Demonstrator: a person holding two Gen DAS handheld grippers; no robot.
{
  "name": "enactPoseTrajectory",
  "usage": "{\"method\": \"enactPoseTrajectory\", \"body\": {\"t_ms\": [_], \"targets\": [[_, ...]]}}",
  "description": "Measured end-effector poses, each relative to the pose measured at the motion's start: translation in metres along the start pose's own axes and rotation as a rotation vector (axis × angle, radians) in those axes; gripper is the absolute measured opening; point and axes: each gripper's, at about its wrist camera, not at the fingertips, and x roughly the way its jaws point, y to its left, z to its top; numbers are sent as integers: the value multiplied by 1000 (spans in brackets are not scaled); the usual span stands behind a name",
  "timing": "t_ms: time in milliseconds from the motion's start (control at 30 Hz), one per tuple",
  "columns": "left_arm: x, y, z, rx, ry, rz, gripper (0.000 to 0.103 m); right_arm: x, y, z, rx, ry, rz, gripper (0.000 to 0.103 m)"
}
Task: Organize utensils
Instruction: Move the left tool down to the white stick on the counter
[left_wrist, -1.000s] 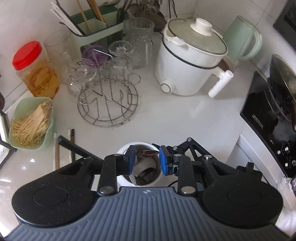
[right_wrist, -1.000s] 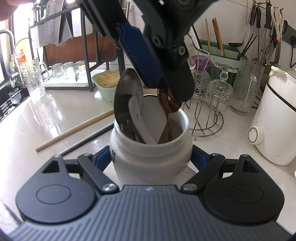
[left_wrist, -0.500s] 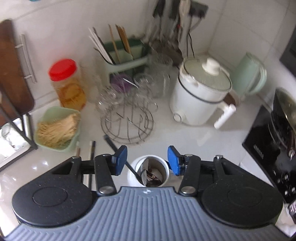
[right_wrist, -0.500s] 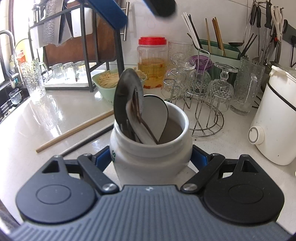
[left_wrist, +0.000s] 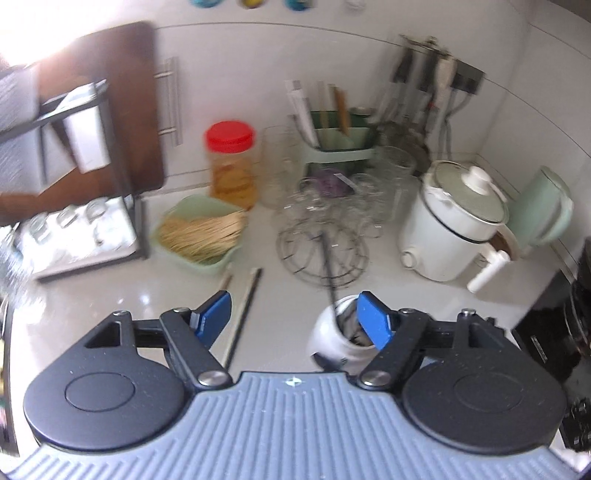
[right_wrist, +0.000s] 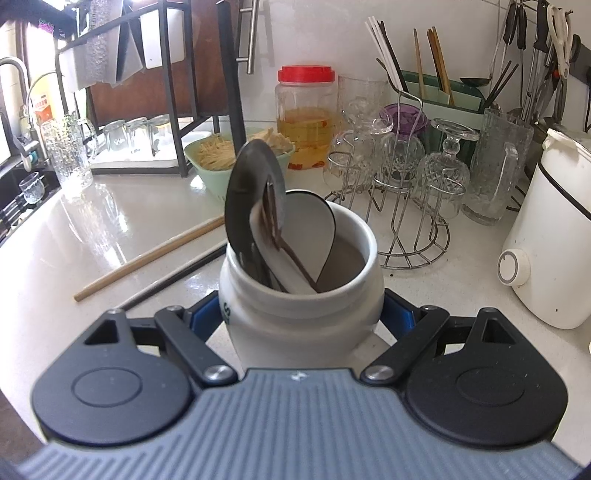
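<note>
While the white jar (right_wrist: 299, 295) stands on the tabletop (right_wrist: 110, 229) with a dark spoon (right_wrist: 255, 192), a white spoon (right_wrist: 310, 229) and a slim brown utensil (right_wrist: 280, 236) leaning inside it, we keep it steady with our right hand-held gripper (right_wrist: 299, 317), whose blue pads press on either side of its belly; we judge that this grip is there so the jar does not tip as utensils drop in. Our left hand-held gripper (left_wrist: 291, 317) hangs above and a little to the left of the jar (left_wrist: 340, 339), its jaws opening wide with nothing caught between them. Two loose chopsticks, one pale (right_wrist: 147, 258) and one dark (right_wrist: 173, 280), lie on the tabletop just left of the jar, and we take them as the next things to collect. Farther back stand a green basket of sticks (right_wrist: 221, 155), a red-lidded jar (right_wrist: 306, 114), a wire rack of glasses (right_wrist: 399, 173), a green chopstick holder (right_wrist: 443, 92) and a white cooker (right_wrist: 554, 236), all well apart from our work.
</note>
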Motion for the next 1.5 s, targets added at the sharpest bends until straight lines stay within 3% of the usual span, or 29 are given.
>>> {"method": "enactPoseTrajectory", "body": {"t_ms": [367,633,700,767,933,1167,1500], "targets": [[25,76,-54,-190,95,107,79,1,-2,4,-6,38,14,91],[80,120,-71,-226,158,86,77,1,-2,6,-11,56,15,91],[95,128,-71,-212,158,78,74,1,-3,5,-19,56,19,91],[114,139,-70,-215,160,63,58,1,-3,6,-23,57,22,91],[158,147,-66,-141,172,69,40,2,-1,9,-23,78,12,91],[197,154,-65,-110,194,35,27,1,1,9,-1,101,-13,91],[211,143,-61,4,214,-16,15,0,3,9,34,110,-47,91]]}}
